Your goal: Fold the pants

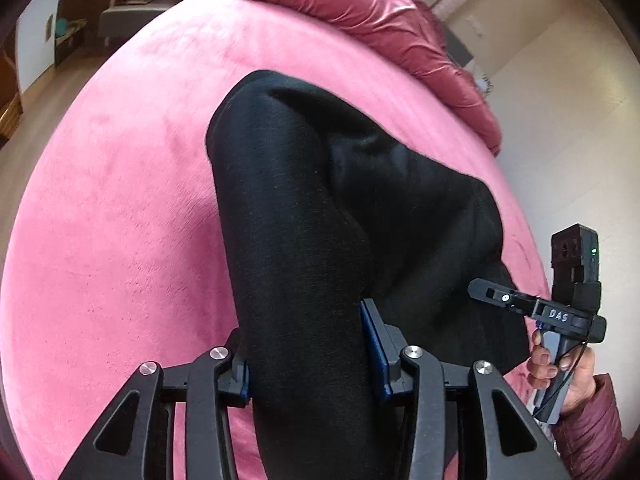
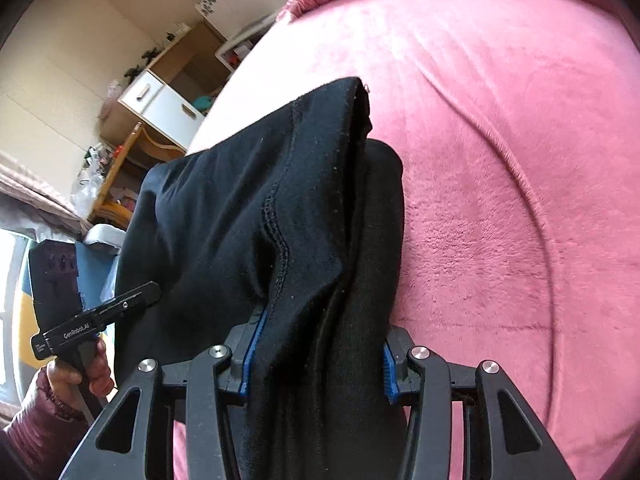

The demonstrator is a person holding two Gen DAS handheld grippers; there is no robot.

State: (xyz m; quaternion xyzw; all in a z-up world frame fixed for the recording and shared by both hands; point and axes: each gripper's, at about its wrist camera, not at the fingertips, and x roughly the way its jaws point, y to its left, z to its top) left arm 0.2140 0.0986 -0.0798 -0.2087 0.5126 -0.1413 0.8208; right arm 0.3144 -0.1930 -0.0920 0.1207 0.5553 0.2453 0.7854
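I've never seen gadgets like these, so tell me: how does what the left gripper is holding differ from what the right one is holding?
The left gripper clamps a smooth, rounded bundle of the black pants with no seam showing; the right gripper clamps bunched layers with a stitched seam and a hemmed edge on top. The left bundle runs away in one thick roll, while the right one sags open toward the other gripper. Both are shut on the same pants, above the pink blanket.

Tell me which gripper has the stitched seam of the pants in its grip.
The right gripper: the black pants bunched between its fingers show a stitched seam. The left gripper holds smooth, seamless fabric.
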